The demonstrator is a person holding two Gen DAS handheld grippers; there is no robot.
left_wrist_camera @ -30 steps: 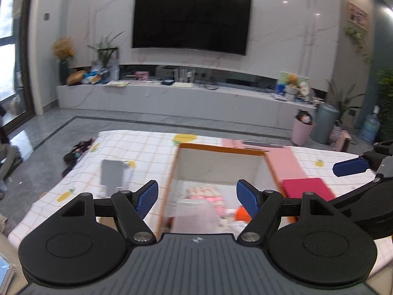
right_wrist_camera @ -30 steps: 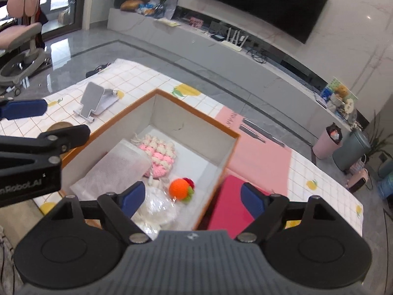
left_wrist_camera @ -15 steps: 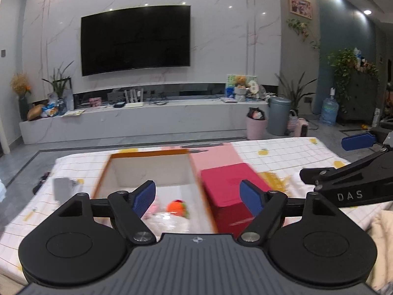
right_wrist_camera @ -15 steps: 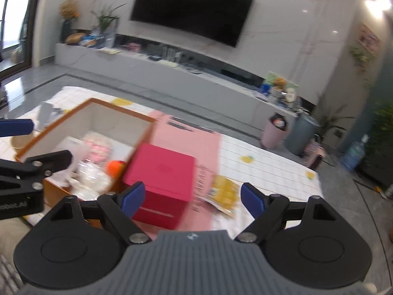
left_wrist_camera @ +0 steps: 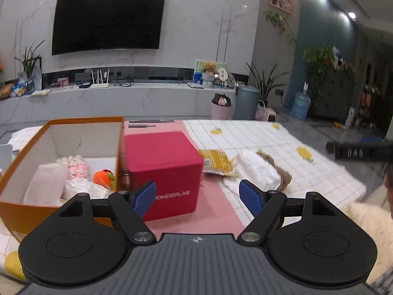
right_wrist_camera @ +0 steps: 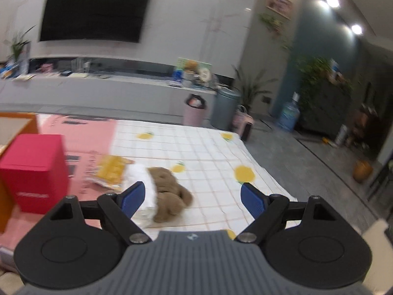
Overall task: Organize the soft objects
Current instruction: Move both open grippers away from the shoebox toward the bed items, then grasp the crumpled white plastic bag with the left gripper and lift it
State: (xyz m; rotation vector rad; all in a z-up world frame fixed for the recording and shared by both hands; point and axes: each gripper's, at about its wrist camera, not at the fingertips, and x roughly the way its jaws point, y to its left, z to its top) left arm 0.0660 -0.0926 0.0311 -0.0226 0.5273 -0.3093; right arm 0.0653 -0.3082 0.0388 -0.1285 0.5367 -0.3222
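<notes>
Left wrist view: left hand-held gripper (left_wrist_camera: 197, 198) has its blue pads spread apart with nothing between them, above the pink mat (left_wrist_camera: 213, 211) on the table (left_wrist_camera: 326, 172) (grid cloth with yellow fruit prints). The orange box (left_wrist_camera: 49, 209) stands open at left. Inside it are a pale pink folded cloth (left_wrist_camera: 45, 186), a pink-and-white knitted piece (left_wrist_camera: 75, 163), an orange crocheted fruit (left_wrist_camera: 104, 178) and a clear plastic bag (left_wrist_camera: 83, 190). Only this view shows the box contents. The red cube box (left_wrist_camera: 163, 169) stands just right of the orange box, touching or nearly touching its wall. A yellow packet (left_wrist_camera: 216, 163) lies right of the red cube box, next to a white soft bundle (left_wrist_camera: 258, 169) with a brown plush (left_wrist_camera: 277, 166) barely peeking out behind it. The right hand-held gripper's black arm (left_wrist_camera: 358, 150) is blurred at the right edge.

Right wrist view (motion-blurred): right hand-held gripper (right_wrist_camera: 192, 196) has its pads wide apart and empty, above the cloth. The brown plush (right_wrist_camera: 169, 191) shows clearly here, lying on its side against the white soft bundle (right_wrist_camera: 141, 186), both just past the left pad. The yellow packet (right_wrist_camera: 111, 169) lies half on the pink mat (right_wrist_camera: 91, 142). The red cube box (right_wrist_camera: 34, 172) is at left. Only a corner of the orange box (right_wrist_camera: 24, 123) is seen, its inside out of sight. The far right end of the table (right_wrist_camera: 248, 147) and the floor beyond it show only here.
</notes>
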